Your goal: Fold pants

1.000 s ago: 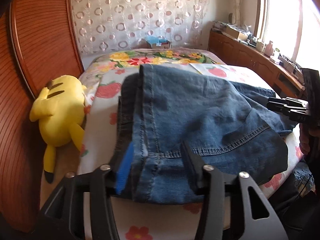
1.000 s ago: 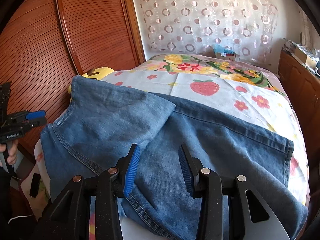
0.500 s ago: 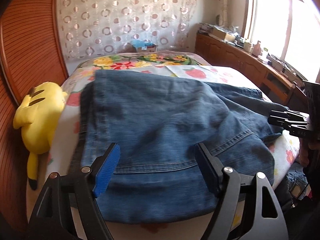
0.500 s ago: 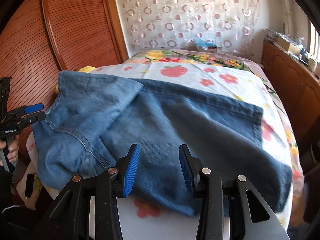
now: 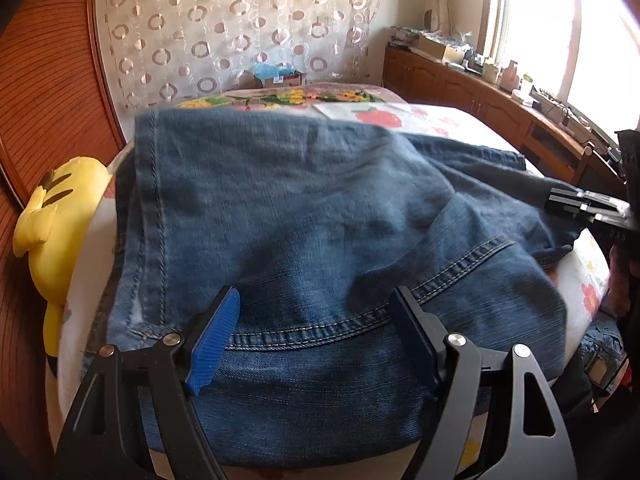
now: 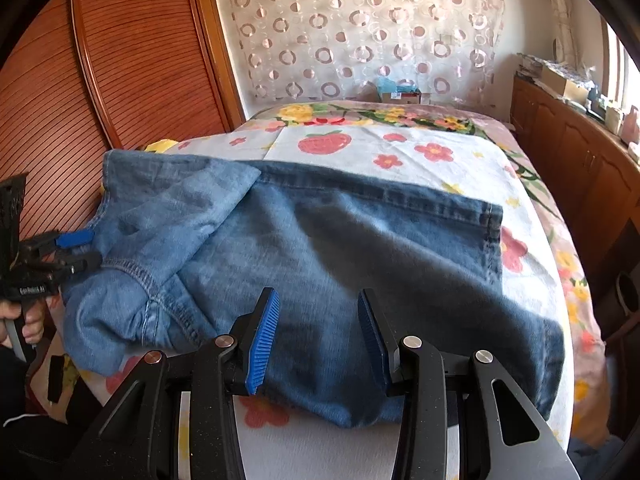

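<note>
Blue denim pants (image 5: 304, 224) lie across the near end of the bed, folded over, with the waist end at the left and the leg hems at the right in the right wrist view (image 6: 360, 240). My left gripper (image 5: 316, 312) is open, its jaws wide apart above the waistband seam, holding nothing. My right gripper (image 6: 318, 312) is open over the near edge of the legs, holding nothing. Each gripper shows at the edge of the other's view, the right gripper (image 5: 588, 208) in the left wrist view and the left gripper (image 6: 60, 252) in the right wrist view.
A yellow plush toy (image 5: 52, 232) lies at the bed's left edge against the wooden wardrobe (image 6: 120, 60). The floral bedspread (image 6: 400, 144) stretches to the curtain. A cardboard box (image 5: 280, 78) sits at the far end. Wooden cabinets (image 6: 580, 152) run along the right.
My left gripper has let go of the waist end and opened wide. The pants have settled flat on the bed. My right gripper has drawn back a little, staying open.
</note>
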A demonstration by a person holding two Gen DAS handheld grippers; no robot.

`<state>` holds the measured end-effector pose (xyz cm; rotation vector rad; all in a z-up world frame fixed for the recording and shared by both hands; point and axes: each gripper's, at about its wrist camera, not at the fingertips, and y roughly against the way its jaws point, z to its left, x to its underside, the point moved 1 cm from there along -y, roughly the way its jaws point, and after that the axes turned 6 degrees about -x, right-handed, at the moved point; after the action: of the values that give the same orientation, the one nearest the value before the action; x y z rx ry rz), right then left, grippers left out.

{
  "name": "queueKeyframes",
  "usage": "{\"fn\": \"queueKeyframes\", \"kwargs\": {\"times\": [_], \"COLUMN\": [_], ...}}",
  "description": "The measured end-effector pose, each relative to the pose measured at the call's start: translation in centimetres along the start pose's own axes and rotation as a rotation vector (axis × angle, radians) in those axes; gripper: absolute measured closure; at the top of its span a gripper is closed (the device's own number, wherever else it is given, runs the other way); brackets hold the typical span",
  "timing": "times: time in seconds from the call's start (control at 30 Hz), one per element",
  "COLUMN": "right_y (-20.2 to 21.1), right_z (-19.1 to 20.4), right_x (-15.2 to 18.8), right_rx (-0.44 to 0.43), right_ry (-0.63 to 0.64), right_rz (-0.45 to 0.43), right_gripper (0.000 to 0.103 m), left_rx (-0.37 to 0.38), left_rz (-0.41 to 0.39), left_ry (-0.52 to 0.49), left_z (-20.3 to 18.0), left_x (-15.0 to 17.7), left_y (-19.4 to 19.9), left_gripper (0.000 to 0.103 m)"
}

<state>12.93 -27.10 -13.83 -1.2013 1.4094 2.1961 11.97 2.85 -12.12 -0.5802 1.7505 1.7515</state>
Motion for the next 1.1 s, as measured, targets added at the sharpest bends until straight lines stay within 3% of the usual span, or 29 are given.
{"fn": "queueKeyframes", "kwargs": {"times": [0.1,0.2,0.43,0.6,0.93,1.03,1.1], "right_y": [0.7,2.2,5.6,5.8,5.7,4.5,3.9], "right_z": [-0.7,-1.7,-4.9,-6.3,-5.5,-5.3,-5.8], "right_x": [0.0,0.7,3.6,4.9,1.7,0.9,0.5], "right_rx": [0.024,0.065,0.137,0.134,0.135,0.186,0.161], "right_ry": [-0.002,-0.015,-0.092,-0.140,-0.094,-0.062,-0.092], "right_rz": [-0.015,-0.035,-0.032,-0.014,-0.080,-0.061,-0.060], "right_gripper": [0.060,0.049,0.048,0.048,0.048,0.048,0.048], "left_rx": [-0.008,-0.024,-0.047,-0.049,-0.055,-0.054,-0.054], "left_rz": [0.012,-0.002,-0.034,-0.040,-0.051,-0.051,-0.053], "left_ry": [0.001,-0.008,-0.028,-0.026,-0.028,-0.030,-0.031], "left_z": [-0.3,-0.6,-0.9,-0.8,-0.8,-0.8,-0.8], "left_x": [0.6,1.1,1.5,1.5,1.6,1.6,1.5], "left_y": [-0.9,-1.2,-1.2,-1.1,-1.2,-1.3,-1.3], "left_gripper": [0.025,0.025,0.025,0.025,0.025,0.025,0.025]}}
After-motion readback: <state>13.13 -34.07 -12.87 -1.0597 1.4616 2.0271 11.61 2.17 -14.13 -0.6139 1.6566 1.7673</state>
